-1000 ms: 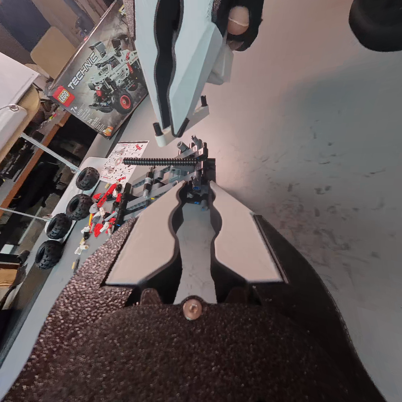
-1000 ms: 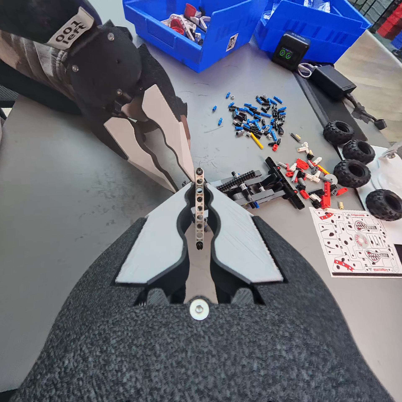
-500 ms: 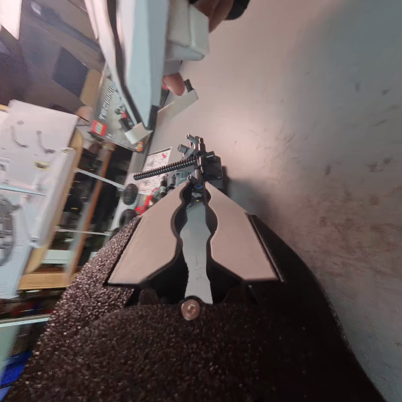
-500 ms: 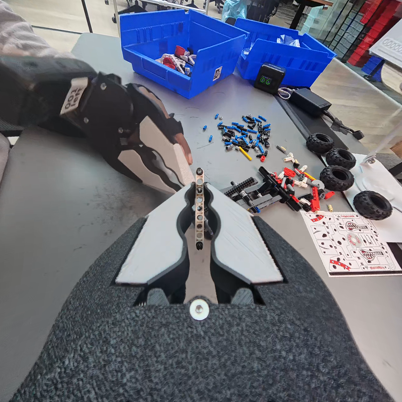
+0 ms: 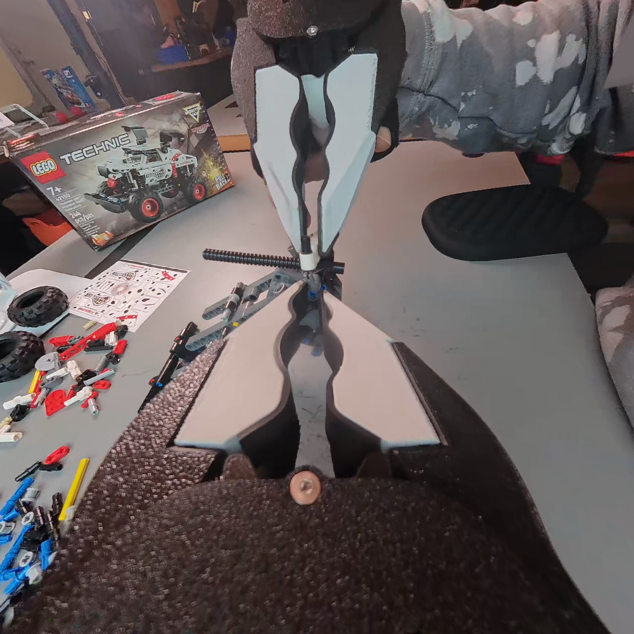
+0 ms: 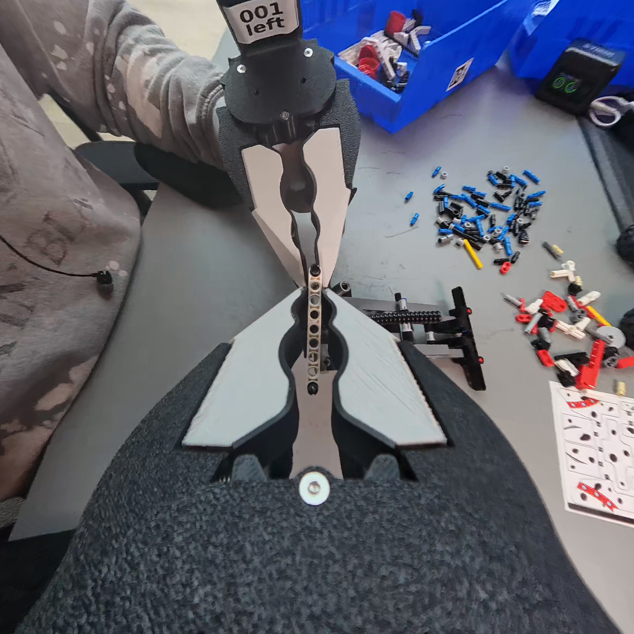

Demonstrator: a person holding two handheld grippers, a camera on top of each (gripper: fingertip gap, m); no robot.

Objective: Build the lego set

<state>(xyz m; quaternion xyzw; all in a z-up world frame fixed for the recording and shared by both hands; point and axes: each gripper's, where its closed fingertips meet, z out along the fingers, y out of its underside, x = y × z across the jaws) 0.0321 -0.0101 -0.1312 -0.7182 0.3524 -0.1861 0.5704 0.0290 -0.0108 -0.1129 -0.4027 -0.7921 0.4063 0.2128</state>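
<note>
Grey-and-black lego chassis (image 5: 240, 308), ribbed black hose (image 5: 250, 256) across it.

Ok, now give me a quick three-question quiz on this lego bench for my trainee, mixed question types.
1. True or false: the black tyres are mounted on the frame that the left tool grips.
2. What is the right tool shut on? A a yellow axle, B a pale holed beam, C a sticker sheet.
3. Fill in: the bins behind the loose pins are ____.
Key: 1 false, they lie loose on the table; 2 B; 3 blue.
</note>
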